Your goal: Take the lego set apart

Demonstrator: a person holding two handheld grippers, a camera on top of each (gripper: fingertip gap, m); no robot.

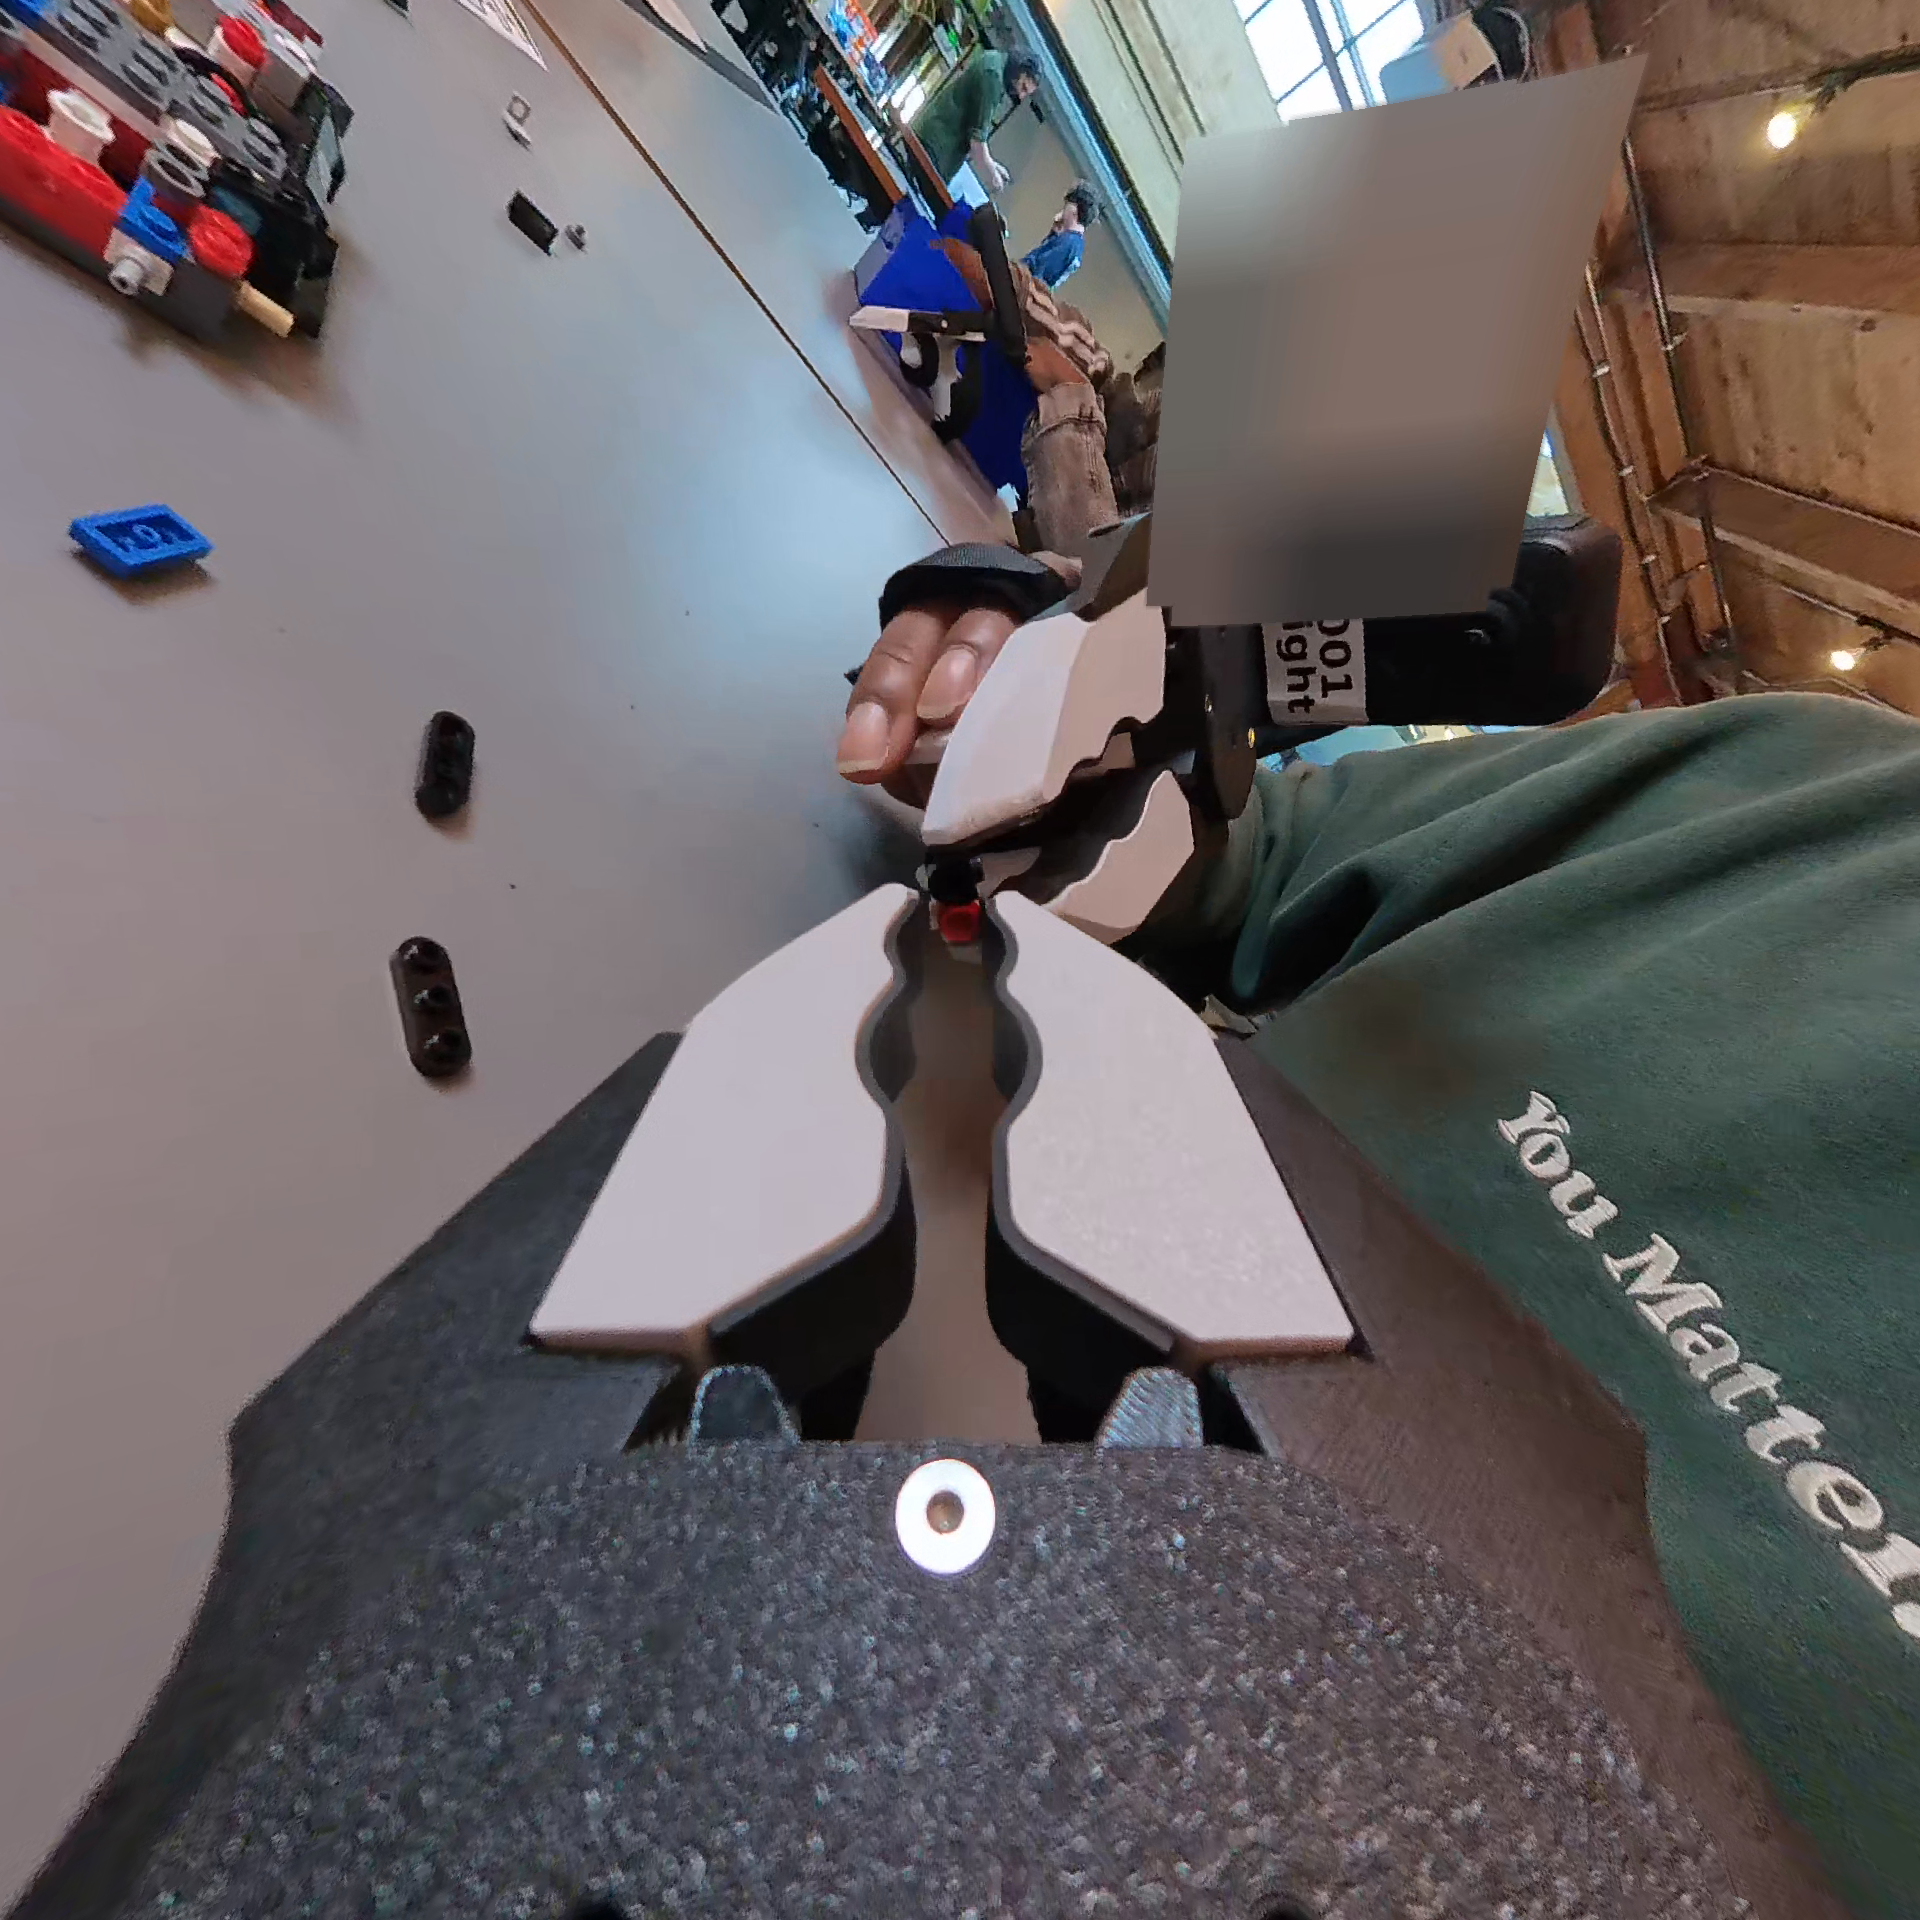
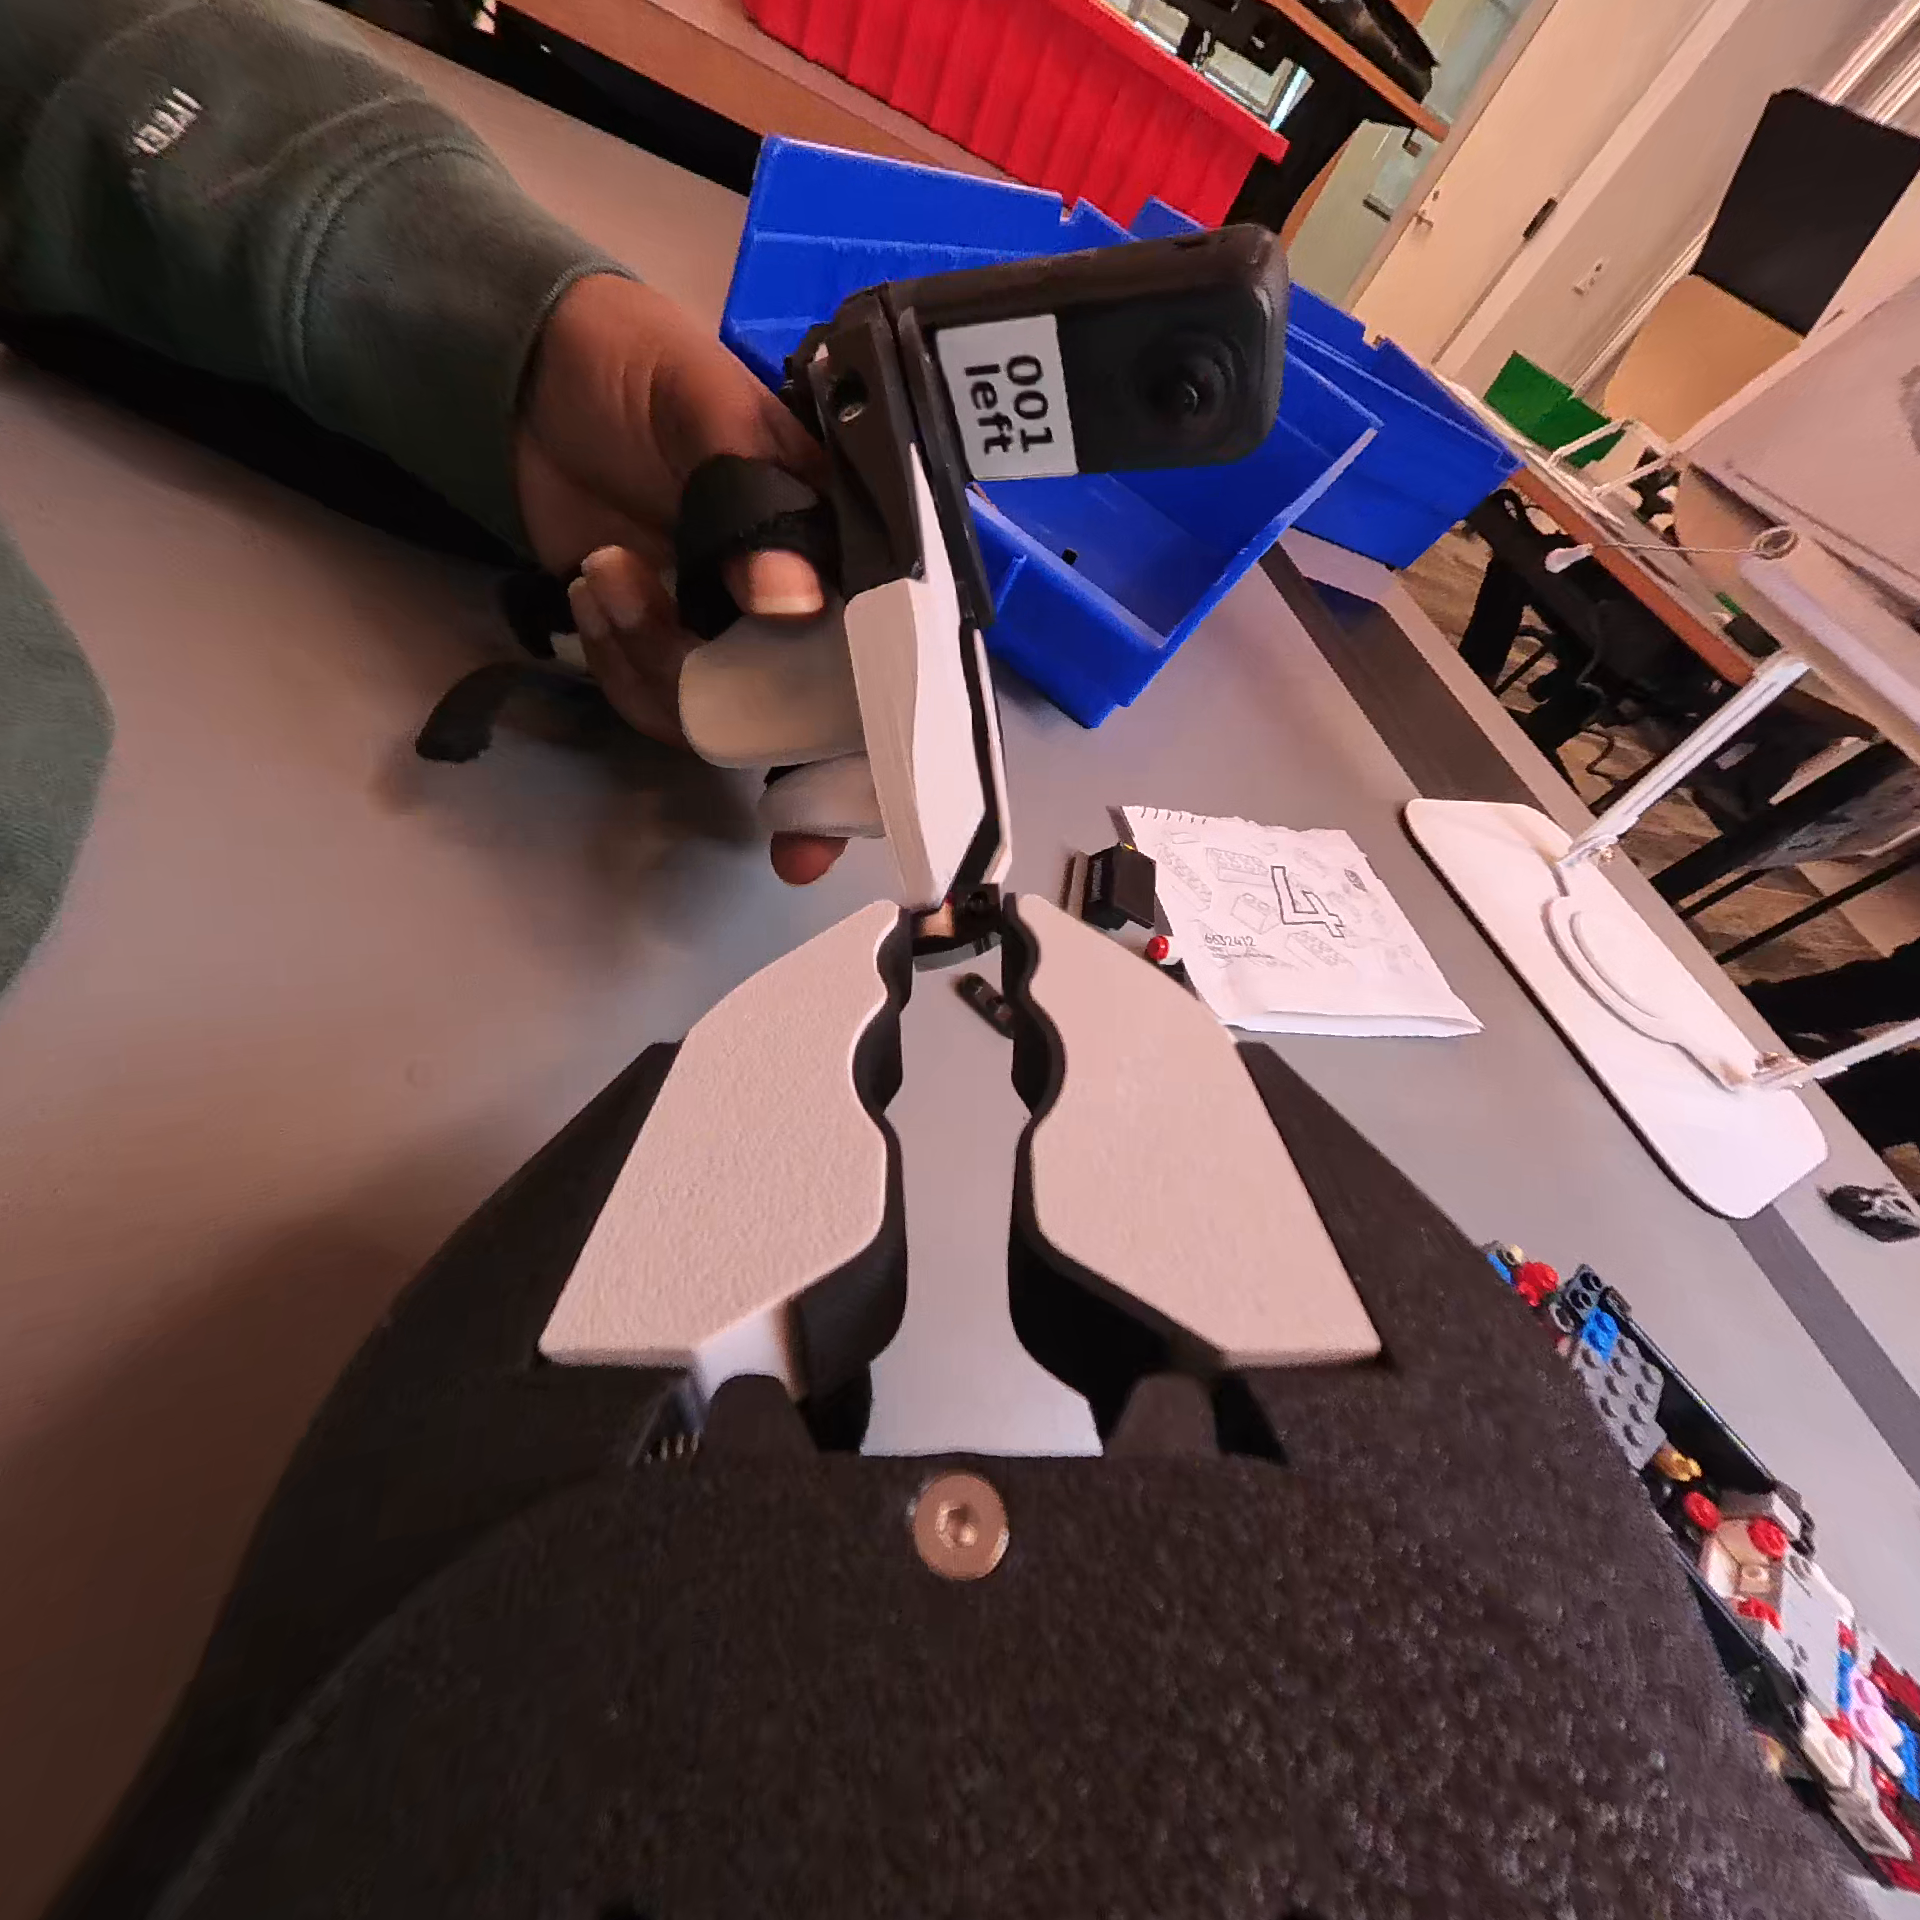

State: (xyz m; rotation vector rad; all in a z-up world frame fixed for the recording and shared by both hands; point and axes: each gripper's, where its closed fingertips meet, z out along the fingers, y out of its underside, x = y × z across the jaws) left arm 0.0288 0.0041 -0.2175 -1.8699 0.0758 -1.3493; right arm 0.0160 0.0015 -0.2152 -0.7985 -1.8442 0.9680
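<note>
A small lego piece with a red part (image 1: 957, 918) and a black part (image 1: 947, 883) is held above the grey table between both grippers. My left gripper (image 1: 951, 910) is shut on the red end. My right gripper (image 1: 968, 869) comes in from the upper right and is shut on the black end. In the right wrist view my right gripper (image 2: 951, 923) grips the black part (image 2: 951, 943), and the left gripper (image 2: 961, 896) meets it from above. The lego set (image 1: 156, 156) stands on a black base at the far left; it also shows in the right wrist view (image 2: 1714, 1507).
Loose on the table (image 1: 520, 520) lie a blue plate (image 1: 140, 537) and two black beams (image 1: 445, 762) (image 1: 430, 1006). The right wrist view shows blue bins (image 2: 1091, 468), a leaflet (image 2: 1299, 925), small black pieces (image 2: 1117, 883) and a white lamp base (image 2: 1610, 997). Left and right tips are no more than a few centimetres apart. Left tips and right tips are each some 20 cm from the lego set (image 1: 156, 156).
</note>
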